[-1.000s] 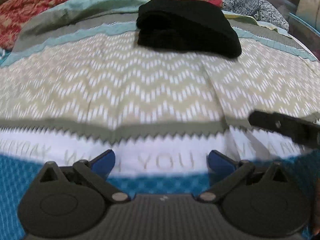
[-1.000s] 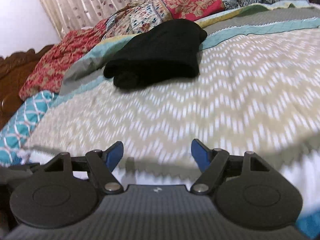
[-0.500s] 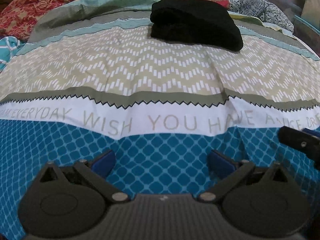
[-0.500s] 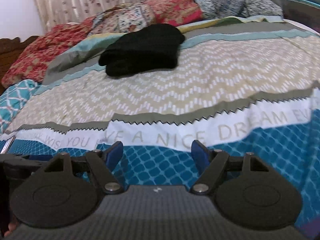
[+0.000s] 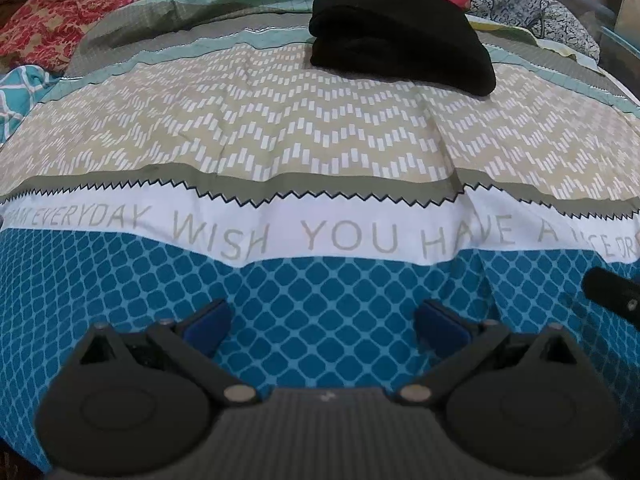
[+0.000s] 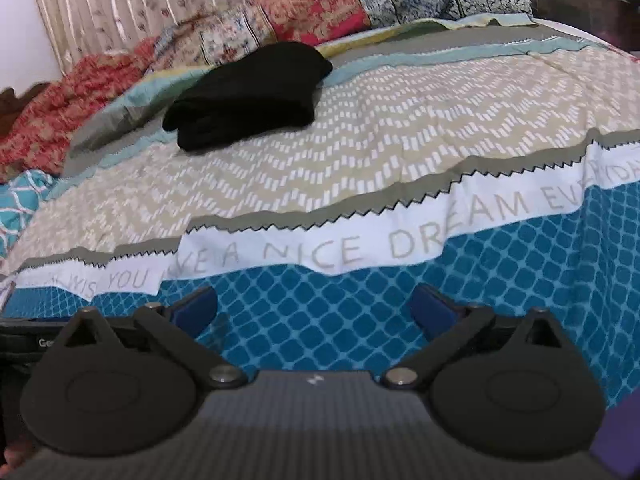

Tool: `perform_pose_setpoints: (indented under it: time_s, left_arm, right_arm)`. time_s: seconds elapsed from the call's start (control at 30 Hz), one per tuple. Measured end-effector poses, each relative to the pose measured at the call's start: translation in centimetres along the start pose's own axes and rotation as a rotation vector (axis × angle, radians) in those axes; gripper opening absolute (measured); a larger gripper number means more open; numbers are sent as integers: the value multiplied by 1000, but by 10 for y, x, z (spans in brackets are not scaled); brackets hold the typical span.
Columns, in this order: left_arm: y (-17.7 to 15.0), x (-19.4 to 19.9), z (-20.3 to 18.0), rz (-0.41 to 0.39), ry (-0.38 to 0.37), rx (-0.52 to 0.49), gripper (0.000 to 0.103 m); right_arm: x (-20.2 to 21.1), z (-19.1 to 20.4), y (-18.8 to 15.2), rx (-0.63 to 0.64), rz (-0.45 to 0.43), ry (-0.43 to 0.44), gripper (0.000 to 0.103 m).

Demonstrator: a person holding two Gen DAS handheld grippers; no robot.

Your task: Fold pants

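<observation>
The left gripper (image 5: 322, 322) stands wide with nothing between its blue pads, above the blue diamond band of the bedspread (image 5: 328, 152) near the bed's front edge. The right gripper (image 6: 314, 308) has just been opening and is wide too, empty, over the same band. Well beyond both, past the white lettered stripe and the beige zigzag part, the black pants (image 5: 400, 38) lie folded near the far edge, just before the patterned quilts (image 6: 304, 16).

Left wrist view low over bedspread (image 5: 320, 140), facing twelve o'clock, right wrist view alongside, both sharing folded black pants (image 5: 400, 36) (image 6: 248, 96) far off
</observation>
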State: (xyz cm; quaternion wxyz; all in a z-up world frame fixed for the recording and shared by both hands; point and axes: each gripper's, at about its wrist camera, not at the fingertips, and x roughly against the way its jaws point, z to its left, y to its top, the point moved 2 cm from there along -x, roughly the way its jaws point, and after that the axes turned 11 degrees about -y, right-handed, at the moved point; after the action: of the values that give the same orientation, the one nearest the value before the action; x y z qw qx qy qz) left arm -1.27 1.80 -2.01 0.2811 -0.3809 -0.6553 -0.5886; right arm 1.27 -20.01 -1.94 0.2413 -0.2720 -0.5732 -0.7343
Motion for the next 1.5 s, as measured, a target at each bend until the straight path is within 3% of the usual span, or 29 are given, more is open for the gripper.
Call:
perform_pose_setpoints:
  time_s: [0.23,0.57,1.03,1.27,1.5]
  left_arm:
    - [4,-3,3,28,-1,0,103]
    - [3,-4,1,27,13,-8,103]
    - [4,-5,1,52,9,-3,103]
    - [6,-7,1,57,21,12,103]
    - [4,-7,3,50,15,13,103]
  right_arm:
    - [1,-10,-2,56,-56,98,103]
    - [-1,6,-6,172,-60,4,103]
    - [1,9,-3,170,-20,-3,103]
    - [11,9,-7,120,29,20,103]
    - [12,5,-8,74,15,37,103]
